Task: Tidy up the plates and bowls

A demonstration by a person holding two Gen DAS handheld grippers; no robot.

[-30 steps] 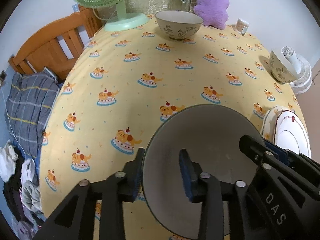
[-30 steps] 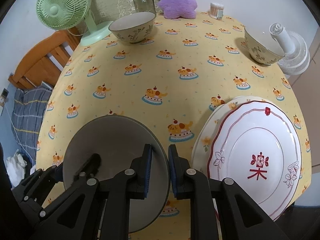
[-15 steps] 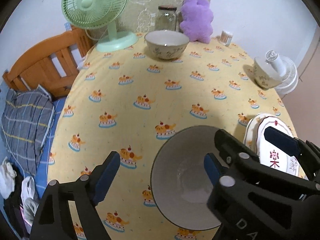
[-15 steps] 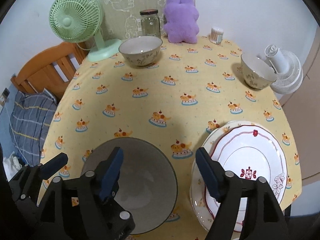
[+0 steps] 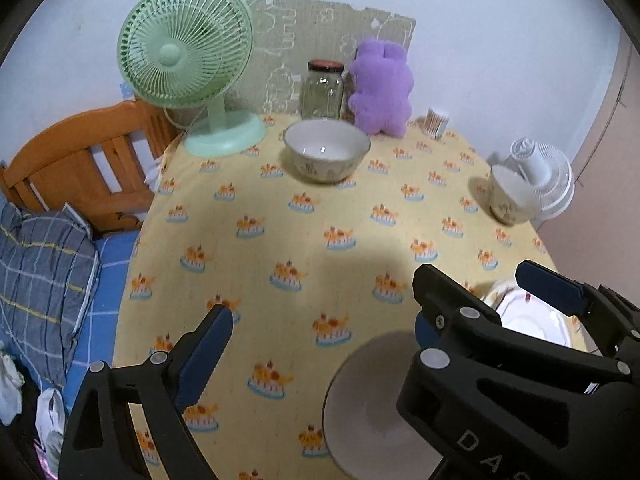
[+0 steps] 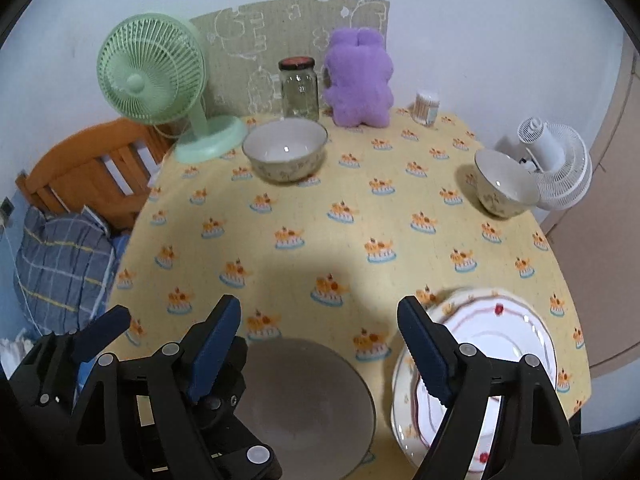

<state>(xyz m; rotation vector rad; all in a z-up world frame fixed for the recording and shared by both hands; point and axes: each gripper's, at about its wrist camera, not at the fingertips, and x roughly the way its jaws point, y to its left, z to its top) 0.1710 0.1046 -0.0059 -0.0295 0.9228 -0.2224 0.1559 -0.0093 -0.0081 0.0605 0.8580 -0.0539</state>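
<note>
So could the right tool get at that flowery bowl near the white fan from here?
Probably yes. The right tool is open and empty, and only bare tablecloth lies between it and the bowl; the stacked plates sit lower right.

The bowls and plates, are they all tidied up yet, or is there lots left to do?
Partly. The grey bowl sits on the table beside the stacked plates, which looks done. Nothing is in hand: the left gripper is opening with nothing between its jaws, and the right gripper is open and empty. Left: the far floral bowl and the floral bowl by the white fan stand apart.
</note>
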